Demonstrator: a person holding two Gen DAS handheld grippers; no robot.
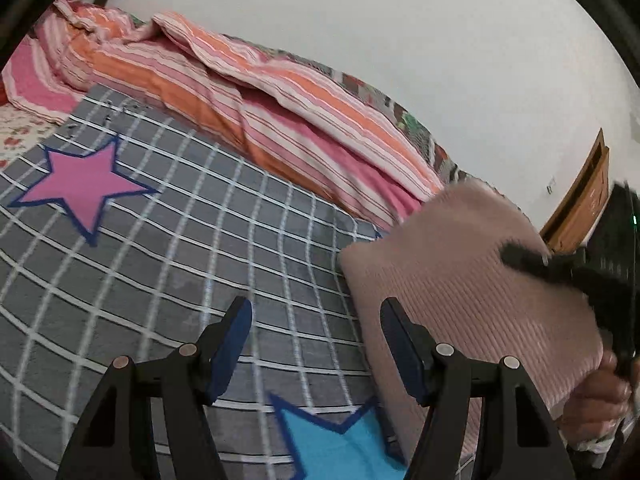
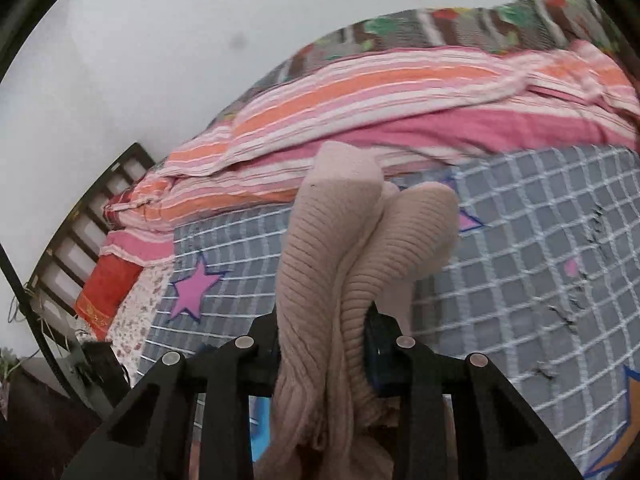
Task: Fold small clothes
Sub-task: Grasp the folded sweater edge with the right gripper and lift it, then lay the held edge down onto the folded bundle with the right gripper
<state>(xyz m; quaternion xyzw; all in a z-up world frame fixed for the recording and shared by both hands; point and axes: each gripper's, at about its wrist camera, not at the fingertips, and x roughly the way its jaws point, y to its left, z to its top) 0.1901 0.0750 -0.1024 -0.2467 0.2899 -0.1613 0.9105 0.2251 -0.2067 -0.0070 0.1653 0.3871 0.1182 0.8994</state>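
On the bed, over the grey checked blanket (image 1: 168, 240), the left gripper (image 1: 316, 344) is hovering with its blue-padded jaws spread wide and nothing between them. Beneath it the blanket's white grid is showing through, with a pink star (image 1: 84, 188) off to the far left and a blue star (image 1: 344, 448) right below the jaws.

Just to the right, the pink ribbed garment (image 1: 460, 292) is hanging lifted above the blanket, and the right gripper (image 1: 536, 260) is reaching in dark and blurred across its upper edge. A hand (image 1: 600, 396) is showing at the garment's lower right corner.

Over on the right wrist view, the right gripper (image 2: 324, 344) is clamping down on that same pink ribbed garment (image 2: 332, 248), its jaws nearly closed with the knit bunched thickly between them. The fabric is rising up from the jaws in two rounded folds and spilling down below them too.

Behind it all, the striped pink and orange quilt (image 2: 360, 112) is lying rumpled along the white wall (image 1: 400, 32), with a red cloth (image 2: 108, 288) at the bed's end near the dark slatted headboard (image 2: 92, 208).
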